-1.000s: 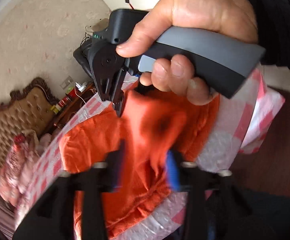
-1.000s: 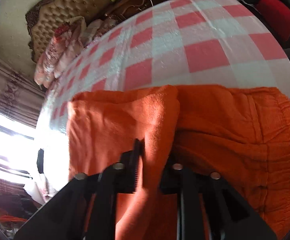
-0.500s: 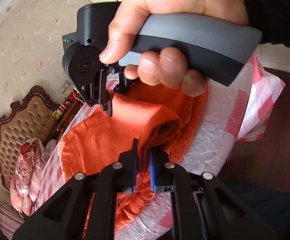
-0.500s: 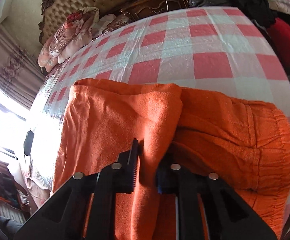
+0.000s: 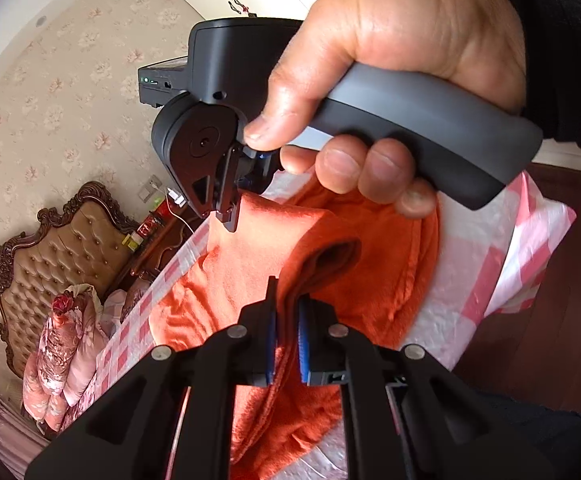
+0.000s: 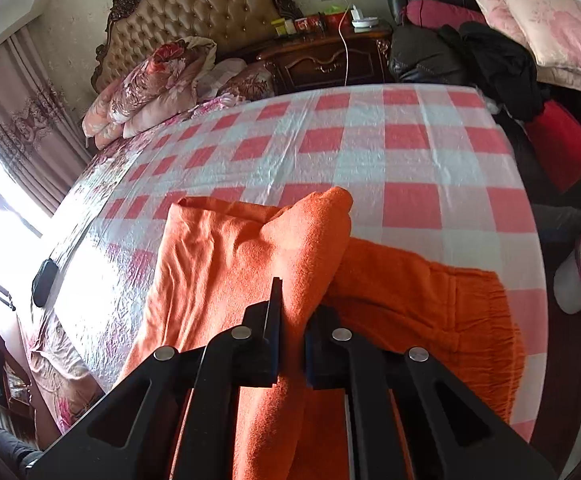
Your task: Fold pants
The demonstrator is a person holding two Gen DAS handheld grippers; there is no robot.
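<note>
Right wrist view: right tool [image 6: 290,320] clenched on a raised fold of the orange pants [image 6: 250,264], lifted above the bed [image 6: 410,152].
Left wrist view: left tool [image 5: 287,320] clenched on another bunch of the same pants [image 5: 370,280]; right tool [image 5: 226,216] seen gripping the cloth farther along, held by the right hand [image 5: 390,92].
Pants location: near edge of the bed, on the pink checked cover; one part lying flat, another part held up in the air between the two tools.
Waistband: gathered elastic edge [image 6: 502,332] lying flat at the right side of the right wrist view, not gripped.
Done so far: apparently laid out and doubled at least once, since layered cloth shows under the lifted part; exact count of folds cannot be told.
In hand: likely carrying the lifted end over the flat part for a further fold.
Left to do: lay the raised end down, line up edges, release both tools, smooth; possibly one more fold to reach a compact stack.
Risk: thick soft cloth sagging between the grips, so edges may land uneven.
</note>
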